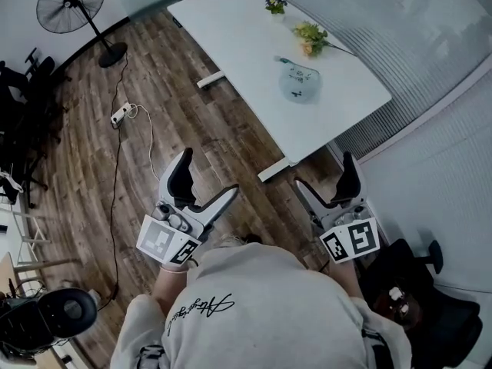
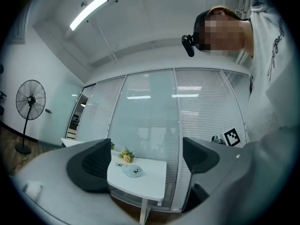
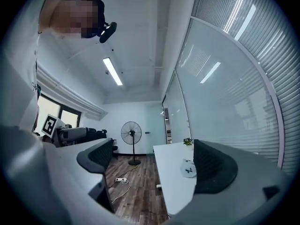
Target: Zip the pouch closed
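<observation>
A pale blue-grey pouch [image 1: 299, 81] with a dark print lies on the white table [image 1: 246, 44], far ahead of both grippers. It shows small in the left gripper view [image 2: 132, 171] and in the right gripper view [image 3: 189, 168]. My left gripper [image 1: 209, 177] is held close to my body over the wooden floor, open and empty. My right gripper [image 1: 324, 177] is beside it near the table's near corner, also open with nothing between its jaws. The pouch's zip is too small to make out.
A bunch of yellow flowers [image 1: 310, 37] and a small plant [image 1: 275, 4] lie on the table beyond the pouch. A standing fan [image 1: 73, 2] and a power strip [image 1: 121, 114] with its cable are on the floor to the left. A glass wall with blinds [image 1: 430, 44] runs along the right, and a black chair [image 1: 430, 314] stands at lower right.
</observation>
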